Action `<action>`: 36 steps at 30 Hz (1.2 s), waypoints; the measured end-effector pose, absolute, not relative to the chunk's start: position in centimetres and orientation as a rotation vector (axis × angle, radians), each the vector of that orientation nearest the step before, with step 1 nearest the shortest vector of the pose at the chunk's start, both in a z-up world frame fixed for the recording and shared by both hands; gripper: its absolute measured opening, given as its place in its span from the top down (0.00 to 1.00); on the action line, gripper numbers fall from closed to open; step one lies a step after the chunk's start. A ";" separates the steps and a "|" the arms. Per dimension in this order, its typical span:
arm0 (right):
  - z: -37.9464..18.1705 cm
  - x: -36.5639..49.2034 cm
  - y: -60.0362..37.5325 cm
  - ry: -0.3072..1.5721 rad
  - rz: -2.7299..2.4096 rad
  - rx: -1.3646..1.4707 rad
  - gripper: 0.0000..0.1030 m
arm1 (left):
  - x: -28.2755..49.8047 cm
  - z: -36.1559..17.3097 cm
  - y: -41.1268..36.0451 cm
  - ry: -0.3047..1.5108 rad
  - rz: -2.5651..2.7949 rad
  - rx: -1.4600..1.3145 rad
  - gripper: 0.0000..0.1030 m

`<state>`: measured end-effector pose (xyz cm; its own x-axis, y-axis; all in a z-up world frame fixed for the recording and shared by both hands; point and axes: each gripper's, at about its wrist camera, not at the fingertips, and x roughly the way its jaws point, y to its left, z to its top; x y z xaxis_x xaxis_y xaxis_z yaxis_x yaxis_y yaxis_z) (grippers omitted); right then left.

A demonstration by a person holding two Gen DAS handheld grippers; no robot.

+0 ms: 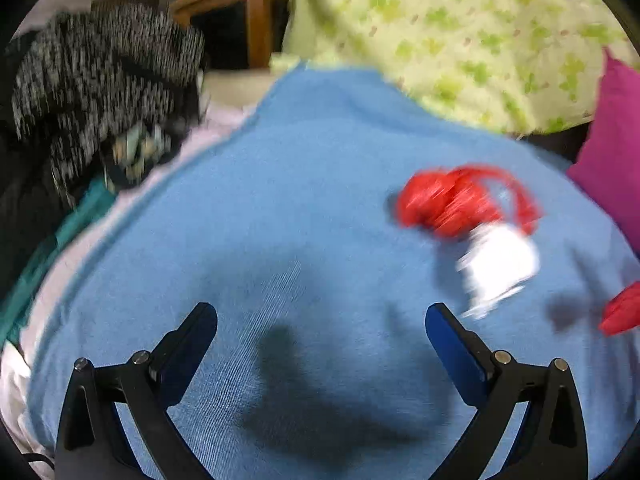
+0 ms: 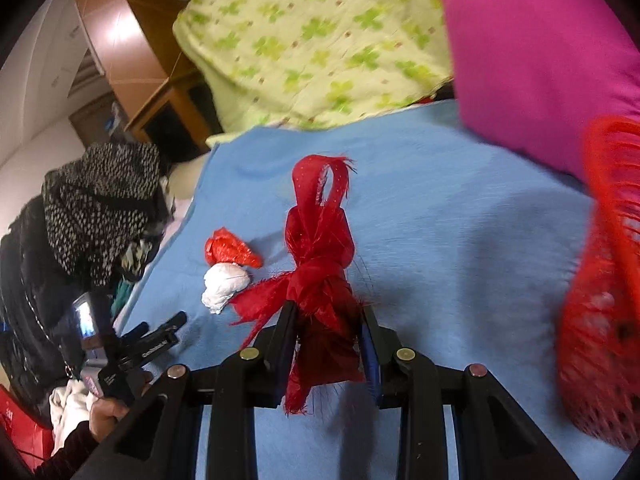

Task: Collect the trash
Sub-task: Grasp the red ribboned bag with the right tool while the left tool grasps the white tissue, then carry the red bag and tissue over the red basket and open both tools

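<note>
My right gripper [image 2: 329, 312] is shut on a knotted red ribbon [image 2: 320, 240] and holds it above the blue blanket [image 2: 460, 248]. A crumpled red wrapper [image 2: 230, 252] and a white paper wad [image 2: 224, 282] lie together on the blanket, left of the ribbon. In the left wrist view the red wrapper [image 1: 448, 204] and white wad [image 1: 500, 264] lie ahead and to the right of my left gripper [image 1: 320, 312], which is open and empty above the blanket [image 1: 280, 200]. The left gripper [image 2: 156, 340] also shows in the right wrist view, at the lower left.
A red mesh basket [image 2: 600, 320] stands at the right edge. A magenta pillow [image 2: 540, 60] and a green-patterned quilt [image 2: 320, 40] lie at the back. A black-and-white speckled garment [image 2: 100, 208] is heaped at the left. Wooden furniture [image 2: 132, 40] stands behind.
</note>
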<state>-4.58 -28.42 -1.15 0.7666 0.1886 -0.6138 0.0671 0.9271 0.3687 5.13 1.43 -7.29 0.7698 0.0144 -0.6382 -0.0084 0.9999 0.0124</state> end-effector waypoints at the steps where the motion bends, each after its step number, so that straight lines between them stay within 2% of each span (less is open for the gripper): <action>1: -1.0 -5.3 -28.6 0.687 0.054 0.385 0.69 | 4.9 -6.7 0.9 0.674 0.008 0.031 0.00; 5: -0.4 -5.8 -29.5 0.662 0.043 0.400 0.69 | 6.0 -5.1 -2.3 0.702 -0.105 0.071 0.00; 13: -0.3 -4.9 -30.6 0.644 0.046 0.442 0.69 | 9.9 -5.9 -6.2 0.841 -0.201 0.025 0.02; 15: -0.3 -4.7 -30.6 0.645 0.045 0.435 0.69 | 10.7 -6.4 -6.7 0.880 -0.223 0.024 0.08; 16: -0.2 -4.7 -30.6 0.644 0.045 0.434 0.69 | 11.1 -6.9 -7.0 0.910 -0.225 0.023 0.19; 17: -0.2 -4.7 -30.6 0.641 0.044 0.434 0.69 | 11.7 -7.5 -7.1 0.947 -0.225 0.018 0.35; 19: -0.1 -4.8 -30.5 0.635 0.048 0.433 0.69 | 12.6 -8.5 -7.2 1.004 -0.234 0.005 0.52; 25: 0.8 -5.3 -30.2 0.598 0.045 0.400 0.69 | 11.2 -7.8 -7.4 0.961 -0.284 0.026 0.61; 36: 3.4 -7.7 -31.8 0.484 0.022 0.416 0.69 | 4.2 -2.0 -9.4 0.844 -0.330 0.110 0.62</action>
<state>-7.70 -31.80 3.36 0.8865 0.1180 -0.4474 0.0765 0.9163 0.3931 4.20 -9.38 -1.95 0.6170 -0.2431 -0.7485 0.3294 0.9436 -0.0350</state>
